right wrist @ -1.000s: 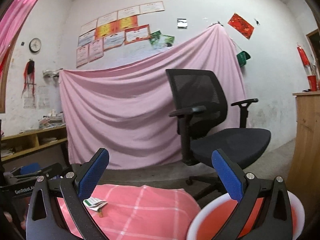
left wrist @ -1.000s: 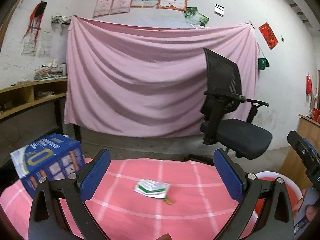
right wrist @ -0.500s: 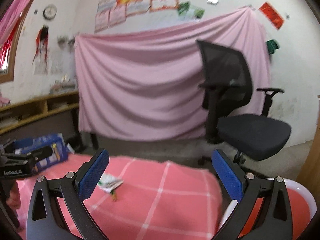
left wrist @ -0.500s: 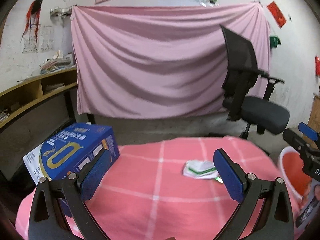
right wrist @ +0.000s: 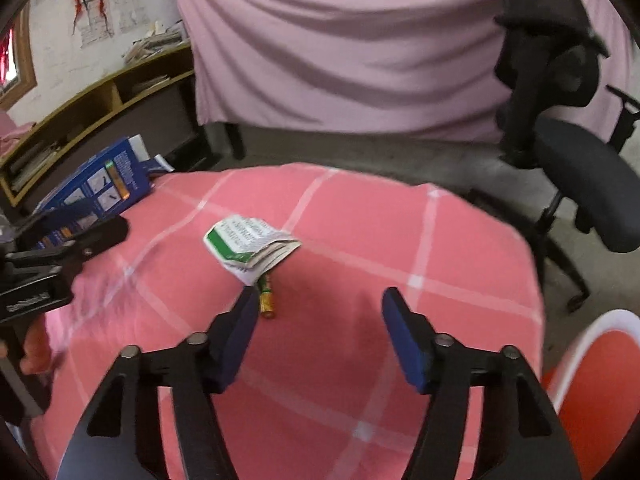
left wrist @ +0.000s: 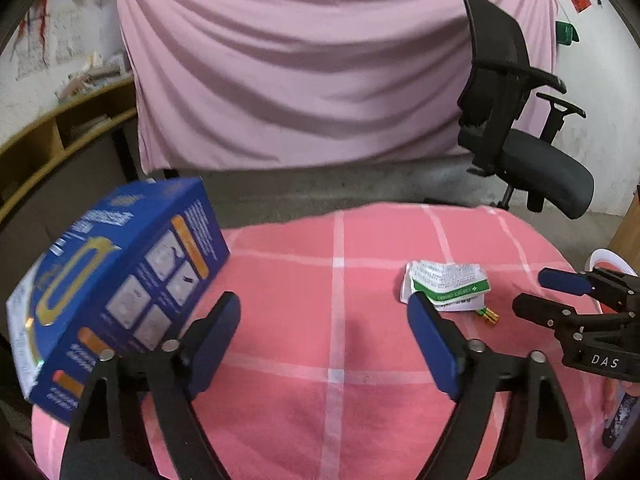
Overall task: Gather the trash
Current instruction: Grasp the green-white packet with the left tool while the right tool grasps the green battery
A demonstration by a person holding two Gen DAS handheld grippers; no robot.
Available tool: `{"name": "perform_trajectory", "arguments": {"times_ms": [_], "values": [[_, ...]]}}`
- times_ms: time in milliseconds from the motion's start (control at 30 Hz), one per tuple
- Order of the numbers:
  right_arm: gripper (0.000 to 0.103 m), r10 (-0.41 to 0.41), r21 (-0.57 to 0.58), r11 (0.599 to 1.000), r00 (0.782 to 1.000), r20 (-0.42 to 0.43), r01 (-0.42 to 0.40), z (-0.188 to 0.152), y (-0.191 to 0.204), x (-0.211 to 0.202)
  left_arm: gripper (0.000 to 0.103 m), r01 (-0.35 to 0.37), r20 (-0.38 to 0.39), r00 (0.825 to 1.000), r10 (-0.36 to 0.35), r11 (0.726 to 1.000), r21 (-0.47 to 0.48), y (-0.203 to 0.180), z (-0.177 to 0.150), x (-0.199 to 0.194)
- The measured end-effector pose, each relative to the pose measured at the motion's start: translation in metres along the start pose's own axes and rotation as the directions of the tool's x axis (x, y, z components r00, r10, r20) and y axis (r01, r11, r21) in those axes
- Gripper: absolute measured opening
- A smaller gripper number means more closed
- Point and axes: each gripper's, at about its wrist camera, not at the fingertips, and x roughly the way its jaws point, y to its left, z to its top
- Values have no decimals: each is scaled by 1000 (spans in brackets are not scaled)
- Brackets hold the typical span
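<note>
a: what sits nearest the cameras?

b: the left tool (left wrist: 324, 312) and the right tool (right wrist: 316, 300), both over the pink checked tabletop (left wrist: 340, 380). each has its blue pads apart with only cloth between them, gripping nothing. both sets of jaws have just been closing.

a: and the trash?

b: a crumpled white and green wrapper (right wrist: 250, 246) lies flat on the tabletop, just past the right tool's left pad. a small yellow and green battery (right wrist: 266, 298) pokes out from under it, just beside that pad. from the left wrist view the wrapper (left wrist: 446, 286) sits off the tip of the left tool's right pad, with the right tool reaching in at the far right.

a: anything else on the cloth?

b: a blue box (left wrist: 116, 280) at the tabletop's left edge, tilted, just beside the left tool's left pad.

a: farther out?

b: a white-rimmed red bin (right wrist: 596, 364) stands beside the tabletop on the right. beyond it a black office chair (left wrist: 520, 140), and a pink sheet (left wrist: 312, 64) hanging at the back wall.
</note>
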Motion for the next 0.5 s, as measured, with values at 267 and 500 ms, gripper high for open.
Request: {"name": "perform_trajectory", "arguments": {"times_ms": [267, 500], "values": [[35, 45, -84, 995, 993, -108, -54, 5, 20, 26, 67, 28, -48, 998, -28, 1000, 0, -2, 9, 17], [10, 41, -77, 996, 992, -117, -50, 1, 16, 22, 67, 57, -78, 995, -56, 998, 14, -12, 14, 22]]}}
